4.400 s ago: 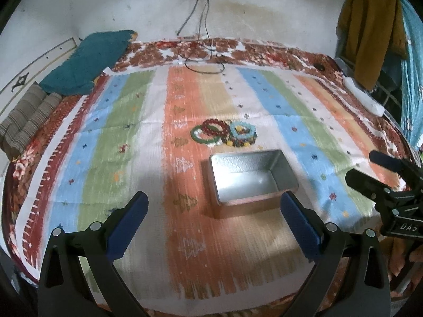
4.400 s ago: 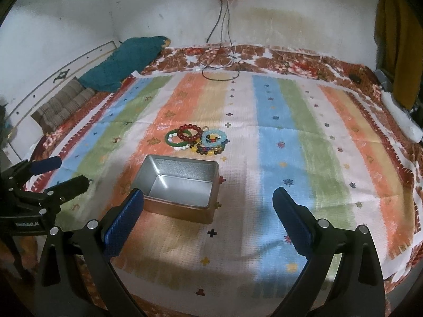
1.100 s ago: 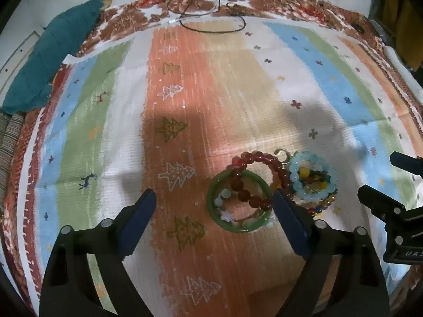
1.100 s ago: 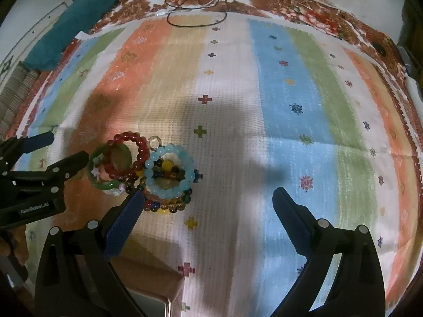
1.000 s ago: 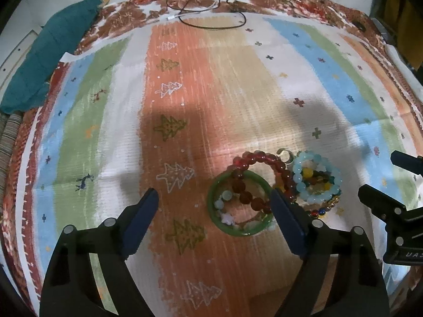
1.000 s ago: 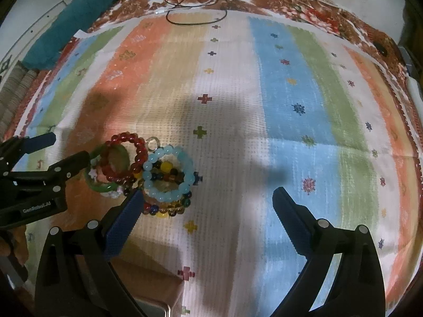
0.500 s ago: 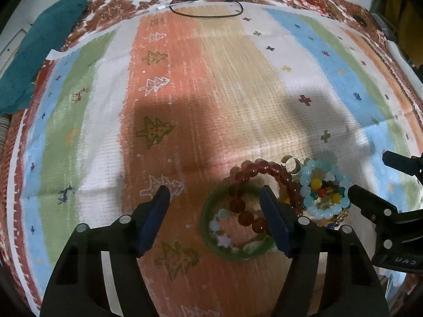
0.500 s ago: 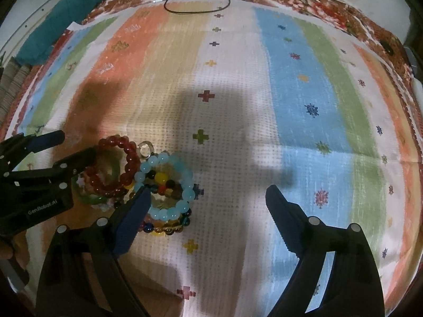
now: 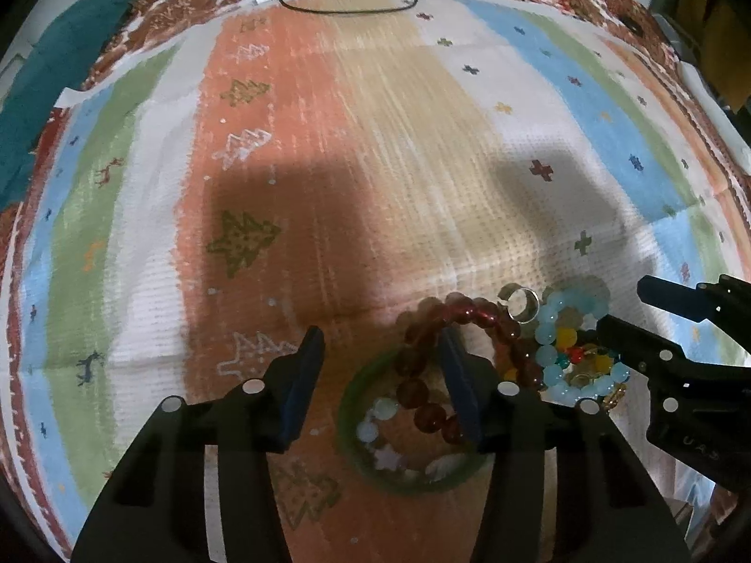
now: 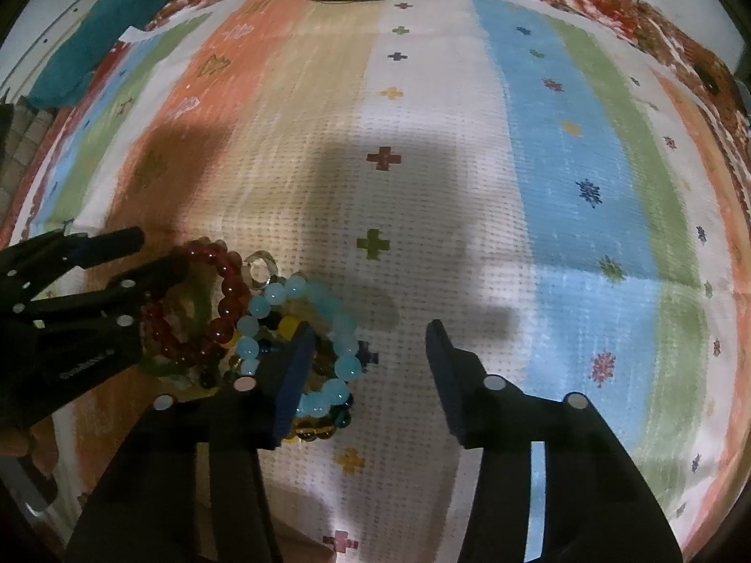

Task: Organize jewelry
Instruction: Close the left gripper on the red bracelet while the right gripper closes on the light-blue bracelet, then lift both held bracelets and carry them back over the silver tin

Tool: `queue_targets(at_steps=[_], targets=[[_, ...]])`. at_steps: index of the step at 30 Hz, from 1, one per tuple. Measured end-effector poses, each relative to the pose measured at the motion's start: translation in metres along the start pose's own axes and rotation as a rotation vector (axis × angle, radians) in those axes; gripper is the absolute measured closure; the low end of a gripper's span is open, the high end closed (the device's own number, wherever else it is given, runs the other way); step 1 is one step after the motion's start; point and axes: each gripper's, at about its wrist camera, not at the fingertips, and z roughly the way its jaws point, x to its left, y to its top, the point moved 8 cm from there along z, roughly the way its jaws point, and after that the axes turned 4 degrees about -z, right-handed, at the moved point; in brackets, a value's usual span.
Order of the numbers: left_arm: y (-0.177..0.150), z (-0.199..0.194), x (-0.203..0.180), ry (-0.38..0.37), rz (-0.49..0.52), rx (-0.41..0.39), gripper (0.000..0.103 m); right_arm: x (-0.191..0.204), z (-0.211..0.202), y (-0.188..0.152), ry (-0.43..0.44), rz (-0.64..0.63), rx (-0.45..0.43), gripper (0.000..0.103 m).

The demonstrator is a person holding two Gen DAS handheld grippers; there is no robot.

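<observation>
Closing both half-open tongs, left tongs (image 9: 380, 375) astride green bangle (image 9: 349, 427), right tongs (image 10: 371, 366) astride pale-blue bracelet (image 10: 345, 361), gripping nothing yet, for separate lifts.

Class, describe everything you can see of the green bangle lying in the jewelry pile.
The green bangle is a smooth, solid, glassy-looking ring lying flat on the orange stripe of the cloth. A dark red bead bracelet lies across its upper right edge, and pale beads show inside it. The left gripper's right finger crosses it; actual contact cannot be told.
</observation>
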Motion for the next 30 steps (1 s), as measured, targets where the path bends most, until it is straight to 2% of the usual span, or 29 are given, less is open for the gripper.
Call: queue_targets(at_steps=[3,5,7,10,15,20,30], targets=[[0.002,0.004,-0.003,-0.018,0.005,-0.004,0.060,0.002,0.004,0.000,0.007,-0.005,0.010,0.068],[0.003,0.006,-0.006,-0.042,0.002,0.005,0.075,0.003,0.007,0.000,0.010,-0.010,0.014,0.074],[0.004,0.008,-0.008,-0.045,-0.003,0.011,0.084,0.003,0.009,0.000,0.023,-0.011,0.015,0.080],[0.005,0.011,-0.011,-0.039,-0.003,0.018,0.087,0.006,0.010,0.001,0.031,-0.020,0.018,0.091],[0.004,0.006,-0.009,-0.030,-0.010,0.012,0.087,0.006,0.007,0.000,0.020,-0.034,0.007,0.091],[-0.003,-0.010,-0.005,0.006,-0.013,-0.011,0.090,0.007,-0.012,0.000,-0.002,-0.047,-0.047,0.091],[-0.013,-0.051,-0.012,-0.021,-0.056,-0.059,0.090,0.013,-0.044,-0.007,0.002,-0.062,-0.117,0.091]])
